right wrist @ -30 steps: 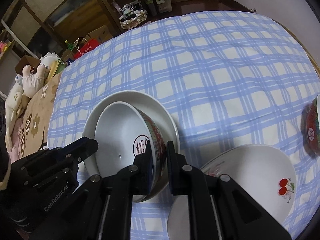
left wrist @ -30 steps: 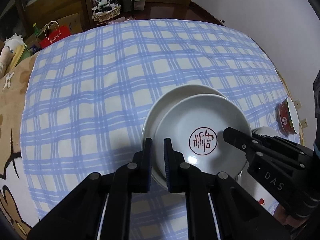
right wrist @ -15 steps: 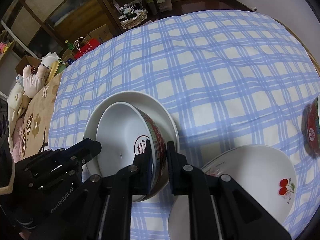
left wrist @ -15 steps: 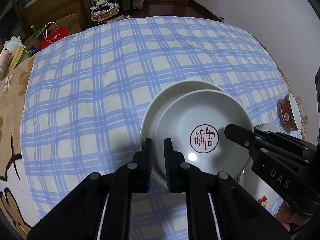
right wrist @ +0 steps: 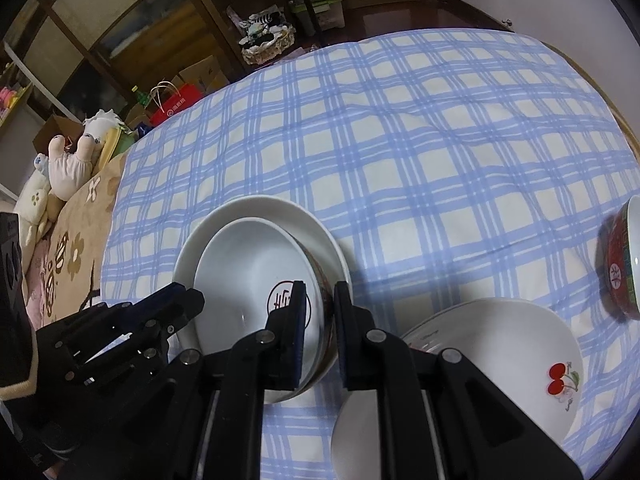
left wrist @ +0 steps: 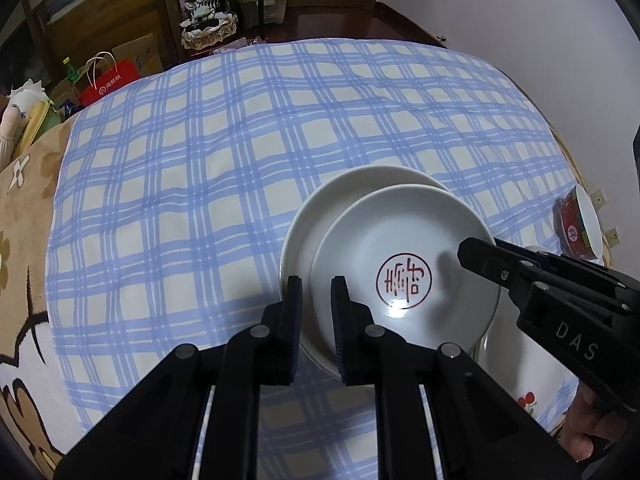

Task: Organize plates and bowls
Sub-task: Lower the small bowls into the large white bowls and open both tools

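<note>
A blue-and-white checked cloth covers a rounded table, and a tan floral blanket lies along its left edge. Past the table's far side are dark wooden shelving, cardboard boxes and a woven basket of folded fabrics. A plain white wall rises on the right.

At far left, pale plush toys sit on the blanket. A red paper shopping bag with white handles stands on the floor beyond; it carries white print too small to read.

Near the middle of the table, a wide white plate rests on the cloth. Inside it sits a white bowl with a red patterned outside, bearing a red circular seal of Chinese-style characters on its floor. The left gripper straddles the bowl's near-left rim, jaws narrowly parted, pinching it. The right gripper, marked "DAS" on its side, pinches the bowl's right rim the same way.

Just right of the plate, near the front edge, lies a white dish printed with red cherries, partly hidden behind the right gripper. Farther right, close to the table's edge, a red patterned bowl with a white inside lies tipped on its side.
</note>
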{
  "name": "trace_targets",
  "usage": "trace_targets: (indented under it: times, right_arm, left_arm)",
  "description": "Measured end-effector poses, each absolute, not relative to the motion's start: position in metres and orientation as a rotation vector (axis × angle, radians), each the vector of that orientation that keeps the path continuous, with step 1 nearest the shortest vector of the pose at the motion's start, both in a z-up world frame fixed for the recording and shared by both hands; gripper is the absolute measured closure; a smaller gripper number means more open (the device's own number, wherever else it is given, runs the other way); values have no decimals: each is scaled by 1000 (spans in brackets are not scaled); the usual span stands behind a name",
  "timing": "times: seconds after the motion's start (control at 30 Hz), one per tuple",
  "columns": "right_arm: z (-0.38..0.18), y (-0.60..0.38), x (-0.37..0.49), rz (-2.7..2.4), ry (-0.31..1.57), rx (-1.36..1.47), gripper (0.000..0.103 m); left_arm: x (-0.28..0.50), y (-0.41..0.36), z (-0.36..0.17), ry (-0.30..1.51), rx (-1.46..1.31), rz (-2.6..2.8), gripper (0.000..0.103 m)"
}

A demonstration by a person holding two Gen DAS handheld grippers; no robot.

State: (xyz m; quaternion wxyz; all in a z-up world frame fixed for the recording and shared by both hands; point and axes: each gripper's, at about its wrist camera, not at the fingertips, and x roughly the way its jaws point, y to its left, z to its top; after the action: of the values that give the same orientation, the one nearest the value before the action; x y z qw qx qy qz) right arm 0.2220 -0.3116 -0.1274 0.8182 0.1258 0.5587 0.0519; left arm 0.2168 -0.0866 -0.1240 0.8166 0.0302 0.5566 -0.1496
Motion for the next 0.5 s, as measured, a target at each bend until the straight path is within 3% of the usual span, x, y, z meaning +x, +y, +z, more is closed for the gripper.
trace_targets:
  times: [0.5]
  right_arm:
    - [-126,-309,225,123,1216,220,88]
  left_arm:
    - [216,-80,-120,1181,15,-339,86]
